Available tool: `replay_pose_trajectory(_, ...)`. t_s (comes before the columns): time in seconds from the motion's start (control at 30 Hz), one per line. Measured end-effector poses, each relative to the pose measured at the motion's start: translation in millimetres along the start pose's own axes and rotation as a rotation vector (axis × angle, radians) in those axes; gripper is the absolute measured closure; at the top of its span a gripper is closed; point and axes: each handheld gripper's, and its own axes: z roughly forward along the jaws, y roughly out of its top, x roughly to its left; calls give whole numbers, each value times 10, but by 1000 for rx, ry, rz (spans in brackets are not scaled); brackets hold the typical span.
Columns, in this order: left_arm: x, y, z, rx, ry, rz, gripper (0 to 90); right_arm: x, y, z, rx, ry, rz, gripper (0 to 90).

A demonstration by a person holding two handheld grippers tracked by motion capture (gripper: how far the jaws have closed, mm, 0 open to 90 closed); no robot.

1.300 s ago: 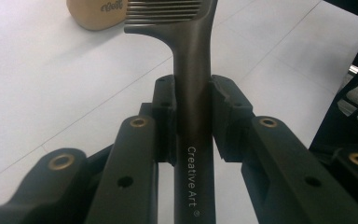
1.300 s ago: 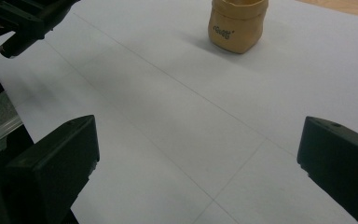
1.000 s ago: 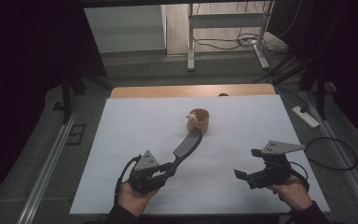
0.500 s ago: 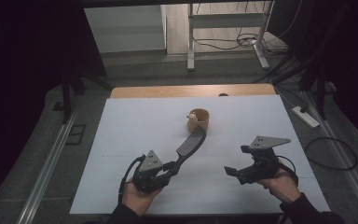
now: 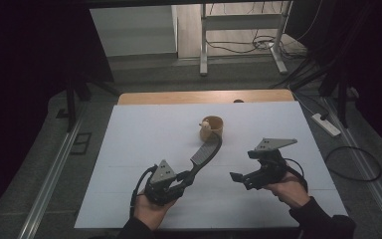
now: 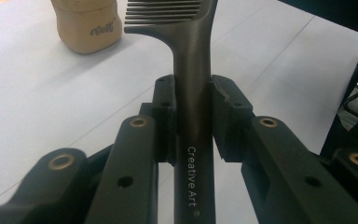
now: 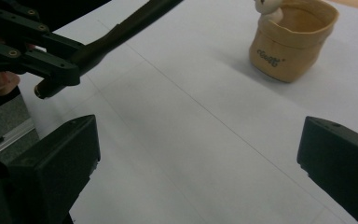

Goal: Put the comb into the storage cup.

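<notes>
A dark comb [image 5: 206, 152] with a long handle marked "Creative Art" [image 6: 193, 93] is clamped between the jaws of my left gripper [image 5: 185, 178]. Its toothed head points toward a tan cup [image 5: 212, 127] at the middle of the white table top [image 5: 144, 129]. In the left gripper view the pads press both sides of the handle, and the cup [image 6: 86, 28] stands beyond at upper left. My right gripper [image 5: 239, 179] hovers open at the right with nothing between its jaws [image 7: 200, 154]. From there I see the cup [image 7: 291, 42], a small white figure on its rim, and the comb [image 7: 116, 35].
A wooden strip [image 5: 204, 96] runs along the far edge of the table. A power strip [image 5: 327, 124] and cables lie on the floor at the right. A metal frame [image 5: 238, 35] stands behind the table.
My right gripper has shifted left, toward the middle of the table and the comb. The left gripper and the comb have stayed in place.
</notes>
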Motion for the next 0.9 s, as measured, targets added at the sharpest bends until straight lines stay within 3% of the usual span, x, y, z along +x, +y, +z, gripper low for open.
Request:
replay_pose_trajectory(0.6, -53, -1, 87, -30, -3, -6, 721, 44, 250, 209, 3, 58, 31, 0)
replay_pose_trajectory(0.9, -90, 8, 136, -22, -20, 5, 721, 36, 344, 324, 11, 108, 95, 0)
